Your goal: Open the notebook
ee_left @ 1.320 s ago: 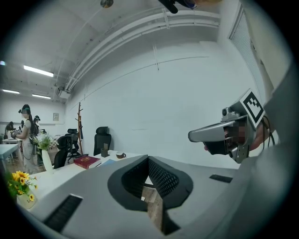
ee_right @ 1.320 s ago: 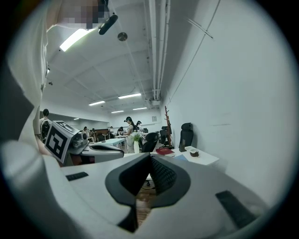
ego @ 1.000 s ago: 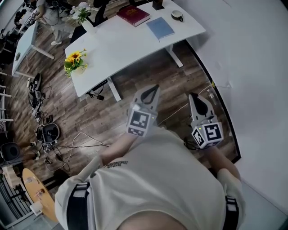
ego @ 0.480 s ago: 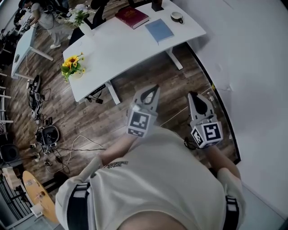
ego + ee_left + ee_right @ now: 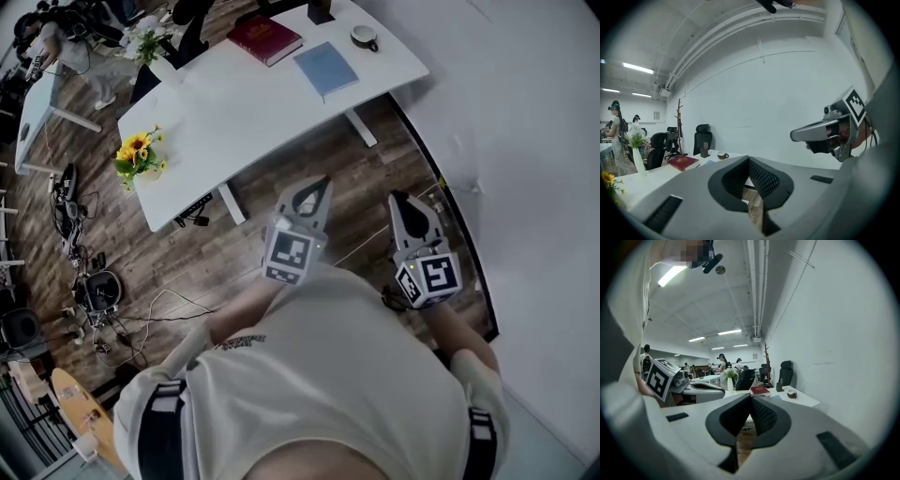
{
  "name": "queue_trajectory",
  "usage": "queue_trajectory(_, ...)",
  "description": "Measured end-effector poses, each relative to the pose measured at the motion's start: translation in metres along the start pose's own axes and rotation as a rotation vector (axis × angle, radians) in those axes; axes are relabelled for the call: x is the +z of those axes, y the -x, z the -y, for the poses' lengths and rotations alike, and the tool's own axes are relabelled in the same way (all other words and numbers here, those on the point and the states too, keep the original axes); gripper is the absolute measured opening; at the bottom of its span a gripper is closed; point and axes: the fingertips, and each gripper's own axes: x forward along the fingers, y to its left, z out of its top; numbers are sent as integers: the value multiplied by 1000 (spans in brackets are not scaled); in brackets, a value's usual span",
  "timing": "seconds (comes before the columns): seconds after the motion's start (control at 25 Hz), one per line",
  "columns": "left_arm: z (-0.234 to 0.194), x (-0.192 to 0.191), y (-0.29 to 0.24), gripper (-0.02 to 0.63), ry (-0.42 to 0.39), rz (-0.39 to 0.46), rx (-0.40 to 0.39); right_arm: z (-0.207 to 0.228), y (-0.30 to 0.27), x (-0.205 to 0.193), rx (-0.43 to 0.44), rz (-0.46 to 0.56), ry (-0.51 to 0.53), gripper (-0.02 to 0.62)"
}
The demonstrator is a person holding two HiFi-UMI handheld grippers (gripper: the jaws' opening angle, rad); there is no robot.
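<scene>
Your left gripper [image 5: 319, 187] and right gripper [image 5: 401, 202] are both pressed together and empty. The blue notebook [image 5: 325, 67] near the desk's [image 5: 234, 103] right end looks light and probably slippery, so lift the cover by its free edge.

Lighting: bright, even; ceiling strip lights [image 5: 729, 332] overhd. Wall [image 5: 525, 141] slightly washed out. Fisheye warp w/ dark vignette at edges, gripper views. Left gripper [image 5: 749, 159] soft-focus.

There are one red book [image 5: 265, 38], one blue notebook [image 5: 326, 68], one cup [image 5: 363, 37], two flower bunches [image 5: 136, 155] [image 5: 141, 41] and two hand-held grippers [image 5: 322, 185] [image 5: 397, 200].
</scene>
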Motion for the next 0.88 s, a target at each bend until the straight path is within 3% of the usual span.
queue_trajectory(0.36, -51, -1, -57, 2, 18, -35, -12, 33, -71, 5, 2, -37, -19, 3)
queue_trajectory(0.72, -126, -5, -134, 2, 21, -69, -79, 72, -175, 16, -17, -123, -46, 3)
queue_trajectory(0.88, -165, -3, -161, 3, 73, -97, -79, 86, -221, 22, -31, -148, -54, 3)
